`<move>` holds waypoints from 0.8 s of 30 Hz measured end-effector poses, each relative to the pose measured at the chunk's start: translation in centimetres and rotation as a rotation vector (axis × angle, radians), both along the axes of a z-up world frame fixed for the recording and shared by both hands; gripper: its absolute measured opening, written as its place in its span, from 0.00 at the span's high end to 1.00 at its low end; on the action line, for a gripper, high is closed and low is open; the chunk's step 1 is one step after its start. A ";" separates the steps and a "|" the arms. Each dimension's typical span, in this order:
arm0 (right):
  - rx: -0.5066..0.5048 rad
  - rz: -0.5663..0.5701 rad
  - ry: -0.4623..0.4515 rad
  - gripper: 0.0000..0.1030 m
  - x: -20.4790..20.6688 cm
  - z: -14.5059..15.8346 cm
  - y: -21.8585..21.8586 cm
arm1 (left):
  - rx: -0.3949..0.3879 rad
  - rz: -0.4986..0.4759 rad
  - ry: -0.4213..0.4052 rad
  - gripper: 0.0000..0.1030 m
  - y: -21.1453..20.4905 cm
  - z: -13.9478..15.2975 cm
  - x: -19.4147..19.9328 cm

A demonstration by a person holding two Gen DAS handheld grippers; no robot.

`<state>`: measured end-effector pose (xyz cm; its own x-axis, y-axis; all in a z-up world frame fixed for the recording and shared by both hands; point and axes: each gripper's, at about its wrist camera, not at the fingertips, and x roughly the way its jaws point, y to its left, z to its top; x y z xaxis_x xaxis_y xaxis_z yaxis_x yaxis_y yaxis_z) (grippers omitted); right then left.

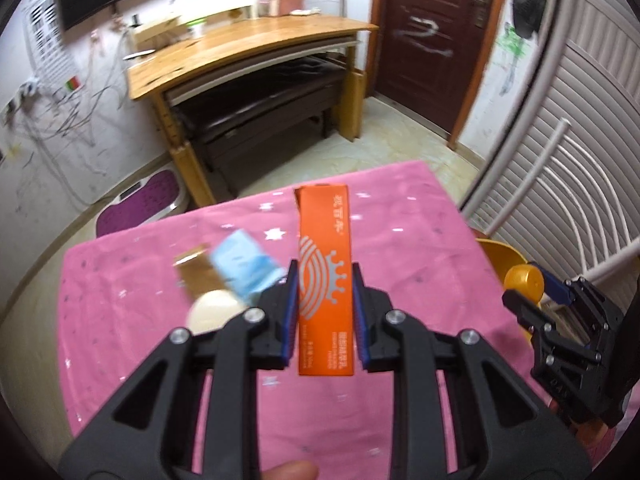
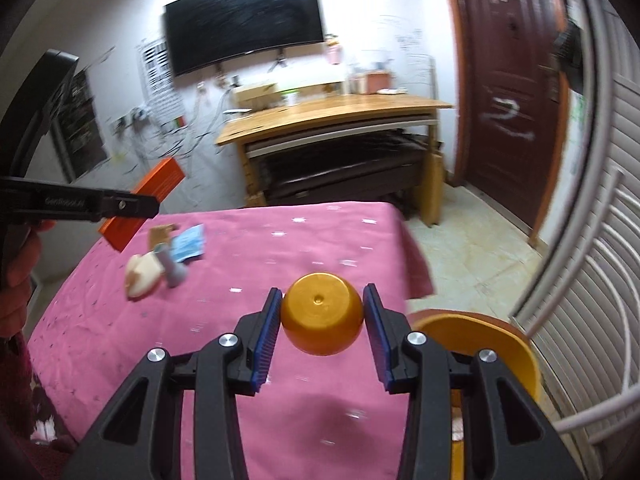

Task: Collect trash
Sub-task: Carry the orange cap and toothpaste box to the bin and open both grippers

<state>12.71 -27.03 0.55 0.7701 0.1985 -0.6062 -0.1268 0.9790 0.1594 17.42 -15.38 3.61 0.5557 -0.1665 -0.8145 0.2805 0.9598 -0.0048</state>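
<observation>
My left gripper [image 1: 325, 280] is shut on a long orange carton [image 1: 326, 240], held upright above the pink tablecloth [image 1: 140, 340]; the same orange carton [image 2: 154, 192] shows at the left of the right wrist view. My right gripper [image 2: 322, 312] is shut on a round gold cap [image 2: 322, 314], lifted over the cloth; that gold cap [image 1: 524, 282] and the right gripper [image 1: 532, 292] appear at the right edge of the left wrist view. On the cloth lie a blue wrapper [image 1: 244, 264], a brown wrapper [image 1: 196, 268], a cream piece [image 2: 142, 272] and a grey tube [image 2: 172, 268].
A yellow bin [image 2: 492, 344] stands off the table's right corner, beside a white rack [image 2: 592, 300]. Beyond the table are a wooden desk [image 1: 248, 48], a dark door [image 1: 436, 40], a wall screen [image 2: 244, 24] and a purple stool [image 1: 140, 204].
</observation>
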 end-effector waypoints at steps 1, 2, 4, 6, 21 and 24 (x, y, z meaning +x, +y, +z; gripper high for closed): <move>0.007 -0.024 -0.001 0.66 -0.3 -0.1 -1.2 | 0.004 -0.016 0.003 0.79 -1.0 -0.2 0.0; 0.013 -0.040 -0.002 0.66 -0.5 -0.2 -2.0 | 0.008 -0.028 0.005 0.79 -2.0 -0.4 0.0; 0.031 -0.082 -0.006 0.66 -0.9 -0.6 -4.1 | 0.016 -0.049 0.011 0.79 -3.6 -0.8 0.1; 0.045 -0.123 -0.007 0.66 -1.2 -1.0 -5.9 | 0.023 -0.074 0.023 0.79 -5.3 -1.2 0.2; 0.105 -0.289 0.065 0.66 -0.9 -5.8 -13.2 | 0.083 -0.240 0.074 0.79 -16.4 -4.6 -1.1; 0.088 -0.312 0.090 0.66 -0.7 -6.5 -13.8 | 0.081 -0.270 0.079 0.79 -18.6 -5.1 -1.4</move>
